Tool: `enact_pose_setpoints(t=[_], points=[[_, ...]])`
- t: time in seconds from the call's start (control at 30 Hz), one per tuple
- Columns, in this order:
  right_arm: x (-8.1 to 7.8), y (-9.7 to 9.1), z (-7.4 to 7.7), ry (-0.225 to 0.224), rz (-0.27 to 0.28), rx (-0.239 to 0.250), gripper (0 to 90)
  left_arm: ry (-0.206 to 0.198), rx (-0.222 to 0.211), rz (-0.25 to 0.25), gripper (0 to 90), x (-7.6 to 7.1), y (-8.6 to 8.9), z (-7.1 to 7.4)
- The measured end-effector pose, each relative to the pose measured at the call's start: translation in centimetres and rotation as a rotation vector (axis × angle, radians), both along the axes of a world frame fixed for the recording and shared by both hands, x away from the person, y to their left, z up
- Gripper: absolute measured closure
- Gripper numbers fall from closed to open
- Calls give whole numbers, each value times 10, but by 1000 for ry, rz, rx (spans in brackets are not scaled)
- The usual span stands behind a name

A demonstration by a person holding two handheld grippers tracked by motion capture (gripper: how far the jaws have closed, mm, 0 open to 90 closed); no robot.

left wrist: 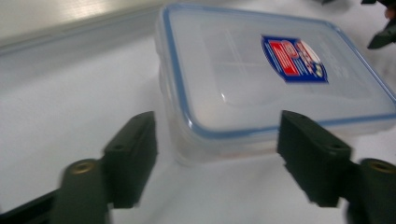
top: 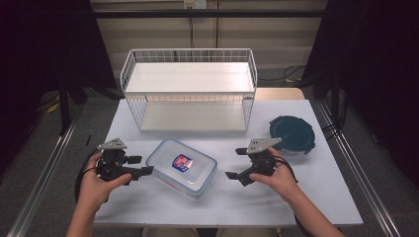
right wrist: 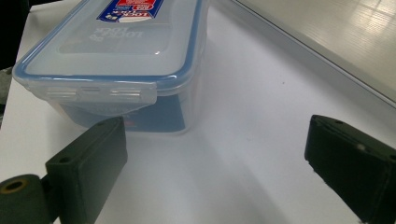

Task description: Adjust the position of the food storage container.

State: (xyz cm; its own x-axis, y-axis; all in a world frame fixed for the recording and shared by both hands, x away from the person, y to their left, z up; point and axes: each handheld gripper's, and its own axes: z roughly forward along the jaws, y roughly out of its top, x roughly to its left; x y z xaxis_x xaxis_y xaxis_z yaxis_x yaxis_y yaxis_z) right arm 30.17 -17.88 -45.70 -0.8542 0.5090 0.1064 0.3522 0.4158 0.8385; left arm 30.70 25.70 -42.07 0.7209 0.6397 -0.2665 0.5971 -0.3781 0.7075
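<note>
A clear rectangular food box (top: 183, 168) with a blue-sealed lid and a red and blue label lies on the white table (top: 306, 192), turned at a slant. My left gripper (top: 142, 165) is at the box's left end, open. In the left gripper view its jaws (left wrist: 217, 123) straddle the near end of the box (left wrist: 261, 79) with small gaps on both sides. My right gripper (top: 235, 163) stands open a little to the right of the box. In the right gripper view its jaws (right wrist: 218, 128) gape wide over bare table, with the box (right wrist: 121, 42) and its latch ahead on the left.
A white wire rack (top: 190, 94) with two shelves stands at the back of the table. A dark teal round container (top: 292, 133) sits at the right, just behind my right hand. The table's front edge runs close below both hands.
</note>
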Motion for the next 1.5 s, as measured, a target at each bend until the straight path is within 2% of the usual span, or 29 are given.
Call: enact_pose_setpoints(t=[0.03, 0.1, 0.17, 0.2, 0.33, 0.4, 0.47, 0.53, 0.63, 0.7, 0.77, 0.83, 0.93, 0.97, 1.07, 1.1, 1.13, 1.33, 1.5], points=[[1, 1, 0, -1, 2, -1, 55, 9, 20, -13, 351, -2, 0, 0], [2, 3, 1, -4, 4, 3, 55, 25, 32, -42, 453, -5, -1, -1], [3, 5, 1, -7, 2, 3, 55, 50, 60, -48, 526, -7, 0, 0], [4, 5, 2, -6, 8, 4, 55, 81, 61, -58, 565, -8, 0, -1], [7, 8, 2, -6, 11, 11, 55, 103, 67, -72, 708, -12, -2, -5], [8, 9, 2, -2, 18, 14, 55, 129, 83, -95, 767, -14, -4, -7], [9, 10, 2, -1, 25, 17, 55, 144, 60, -114, 805, -16, -7, -11], [9, 10, 2, -3, 23, 15, 55, 144, 59, -133, 814, -18, -10, -12], [10, 11, 2, -5, 25, 16, 55, 155, 19, -159, 831, -20, -18, -13], [10, 11, 2, -7, 26, 16, 55, 139, 9, -169, 838, -20, -24, -14], [10, 11, 2, -6, 25, 18, 55, 146, -3, -185, 848, -20, -30, -15], [9, 11, 2, -5, 24, 16, 55, 148, -39, -200, 854, -20, -35, -16], [9, 10, 2, -4, 22, 17, 55, 155, -7, -212, 870, -19, -42, -20], [9, 10, 2, -5, 21, 17, 55, 156, -3, -204, 870, -19, -44, -21], [8, 8, 1, -4, 17, 14, 55, 182, -1, -237, 878, -18, -52, -24], [8, 8, 1, -4, 17, 14, 55, 182, -3, -243, 878, -18, -54, -24], [8, 8, 1, -6, 14, 12, 55, 172, 14, -240, 878, -19, -57, -23], [7, 6, 0, -5, -2, 14, 55, 176, -37, -242, 895, -17, -70, -27], [7, 4, -1, -4, -6, 9, 55, 169, -41, -278, 894, -16, -84, -30]])
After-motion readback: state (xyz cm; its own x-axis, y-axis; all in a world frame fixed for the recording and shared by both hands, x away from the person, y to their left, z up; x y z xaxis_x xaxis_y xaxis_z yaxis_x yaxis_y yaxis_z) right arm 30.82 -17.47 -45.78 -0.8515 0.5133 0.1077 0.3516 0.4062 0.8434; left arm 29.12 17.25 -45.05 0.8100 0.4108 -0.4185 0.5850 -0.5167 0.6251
